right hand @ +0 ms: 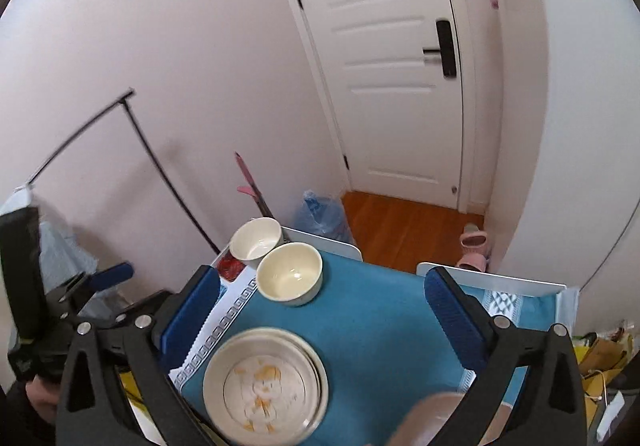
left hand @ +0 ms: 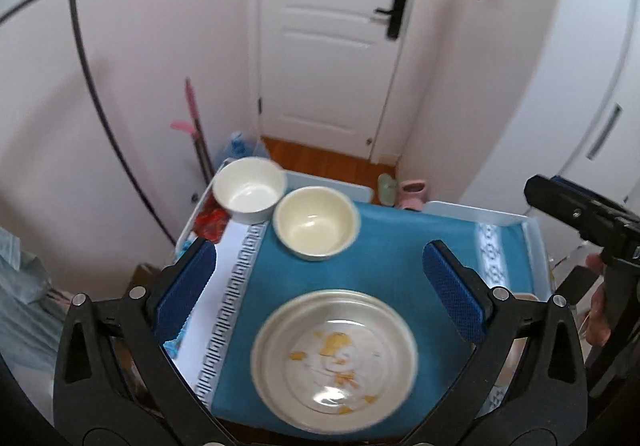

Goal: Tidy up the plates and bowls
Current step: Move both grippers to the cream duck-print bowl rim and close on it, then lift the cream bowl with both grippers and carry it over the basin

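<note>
Plates (left hand: 336, 358) lie stacked on the blue-clothed table (left hand: 392, 246) near two bowls (left hand: 316, 221); left tool (left hand: 320, 290) and right tool (right hand: 320, 310) gape wide, empty.

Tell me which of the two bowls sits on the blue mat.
The cream bowl, nearer the stacked plates. The white bowl stands behind it, off the blue mat, at the table's corner.

A home, near an entrance: a white panelled door (right hand: 394, 85) with a black handle lock (right hand: 445, 47), wooden floor (right hand: 404, 230), pink slippers (right hand: 474, 246), and a clothes rack (left hand: 80, 45).
</note>
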Available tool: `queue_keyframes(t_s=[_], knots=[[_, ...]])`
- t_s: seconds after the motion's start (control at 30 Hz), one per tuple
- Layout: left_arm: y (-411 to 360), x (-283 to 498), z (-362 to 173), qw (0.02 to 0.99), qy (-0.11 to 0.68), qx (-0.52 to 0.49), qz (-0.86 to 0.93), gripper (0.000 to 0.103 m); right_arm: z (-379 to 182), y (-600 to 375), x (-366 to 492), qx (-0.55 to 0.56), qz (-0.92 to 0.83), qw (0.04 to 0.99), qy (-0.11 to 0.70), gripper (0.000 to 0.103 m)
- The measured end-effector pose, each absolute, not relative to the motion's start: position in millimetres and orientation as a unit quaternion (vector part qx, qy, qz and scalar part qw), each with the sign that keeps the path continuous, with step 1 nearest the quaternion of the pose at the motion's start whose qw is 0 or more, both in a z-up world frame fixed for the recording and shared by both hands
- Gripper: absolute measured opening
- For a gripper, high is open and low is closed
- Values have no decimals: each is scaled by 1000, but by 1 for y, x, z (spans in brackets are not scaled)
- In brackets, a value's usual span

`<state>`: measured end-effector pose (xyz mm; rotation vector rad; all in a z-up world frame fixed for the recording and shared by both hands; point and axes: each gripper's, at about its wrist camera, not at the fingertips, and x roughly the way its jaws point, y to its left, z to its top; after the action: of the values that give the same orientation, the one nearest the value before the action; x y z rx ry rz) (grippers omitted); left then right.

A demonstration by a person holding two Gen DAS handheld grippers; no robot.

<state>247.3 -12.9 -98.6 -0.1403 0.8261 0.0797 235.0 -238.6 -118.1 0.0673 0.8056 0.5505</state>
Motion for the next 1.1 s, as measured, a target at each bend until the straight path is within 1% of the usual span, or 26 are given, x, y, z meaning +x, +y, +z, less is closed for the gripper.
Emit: queue_keyframes(t_s=[0.23, 0.3, 0.33, 0.37, 0.43, 0.47, 0.5, 0.53, 0.57, 0.63, 0.7, 0.77, 0.8, 0.83, 0.87, 0.9, 0.93, 1.03, 1.1], knots=[[48, 313, -156, 879, 465, -106, 14, 102, -189, -180, 300, 62, 227, 837, 494, 102], [56, 332, -178, 866, 487, -115, -2, 100, -217, -165, 315, 66, 213, 824, 521, 101], [59, 341, -190, 858, 500, -117, -9, 95, -227, -163, 319, 71, 210, 819, 529, 98], [62, 352, -205, 849, 514, -119, -18, 87, -239, -158, 325, 78, 206, 813, 539, 96], [63, 365, -226, 837, 533, -119, -30, 79, -256, -149, 333, 81, 196, 805, 554, 86], [63, 373, -237, 831, 542, -118, -35, 76, -267, -146, 337, 80, 191, 800, 563, 83], [63, 378, -245, 828, 547, -116, -40, 74, -275, -143, 340, 79, 188, 796, 570, 77], [61, 385, -255, 823, 555, -113, -45, 69, -283, -141, 343, 79, 185, 792, 577, 70], [60, 390, -261, 819, 561, -111, -48, 66, -290, -139, 346, 80, 182, 788, 582, 68], [59, 397, -273, 812, 571, -111, -55, 63, -303, -137, 351, 82, 176, 782, 593, 60], [56, 402, -283, 805, 580, -106, -62, 54, -313, -134, 355, 84, 179, 775, 601, 55], [56, 406, -293, 799, 589, -107, -63, 42, -318, -130, 358, 78, 184, 770, 606, 48], [56, 408, -297, 795, 593, -110, -64, 39, -321, -128, 359, 76, 190, 766, 609, 41], [57, 409, -301, 792, 596, -112, -63, 30, -324, -125, 360, 75, 193, 764, 611, 32], [57, 410, -304, 790, 599, -115, -66, 26, -325, -124, 361, 74, 194, 763, 612, 28], [57, 410, -305, 790, 597, -119, -72, 23, -327, -124, 360, 76, 195, 764, 611, 21], [55, 410, -305, 790, 596, -119, -77, 16, -327, -123, 360, 76, 195, 764, 610, 15], [46, 409, -303, 796, 593, -97, -71, 15, -326, -120, 360, 61, 195, 768, 607, 15], [46, 408, -302, 796, 592, -101, -69, 14, -325, -120, 360, 56, 195, 771, 604, 15]])
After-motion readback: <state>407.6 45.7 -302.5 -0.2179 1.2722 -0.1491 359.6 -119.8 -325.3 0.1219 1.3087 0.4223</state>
